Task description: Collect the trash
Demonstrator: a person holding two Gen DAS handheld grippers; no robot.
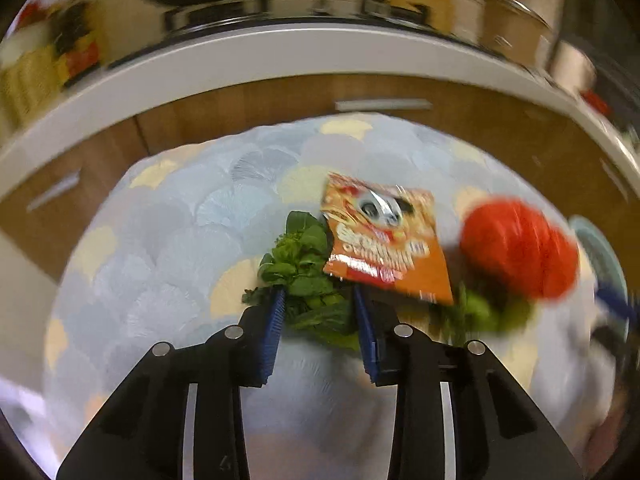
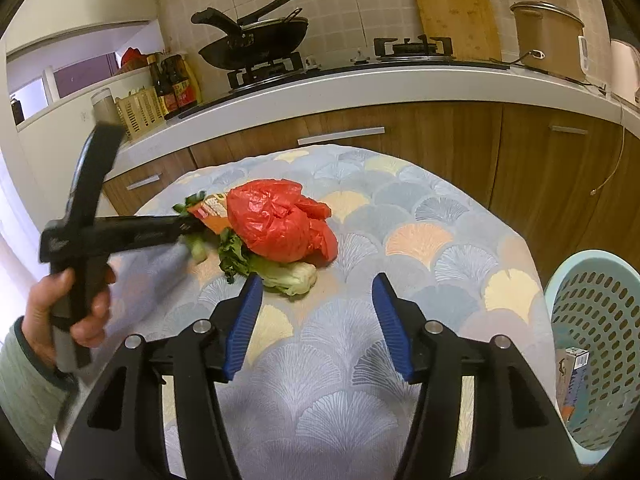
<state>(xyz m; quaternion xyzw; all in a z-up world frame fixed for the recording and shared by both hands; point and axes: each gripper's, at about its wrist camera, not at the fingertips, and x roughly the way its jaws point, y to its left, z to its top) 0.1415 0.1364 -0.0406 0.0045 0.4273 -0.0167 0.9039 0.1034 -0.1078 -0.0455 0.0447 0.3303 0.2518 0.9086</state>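
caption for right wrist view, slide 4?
Right gripper open over table, facing red bag, greens; basket at right.

Round table under a cloth printed with pale blue, grey and cream fan shapes (image 2: 420, 216). Behind it, brown wooden cabinet doors (image 2: 448, 136) with flat metal bar handles (image 2: 341, 135), below a white countertop (image 2: 320, 88). Black gas hob (image 2: 280, 70) carries a black wok (image 2: 256, 46) with dark pans stacked inside. Bamboo cutting board (image 2: 452, 4) leans on beige wall tiles. Tan rice cooker (image 2: 550, 36) at right. Dark sauce bottles (image 2: 172, 80) beside a yellow slatted holder (image 2: 138, 110) at left.
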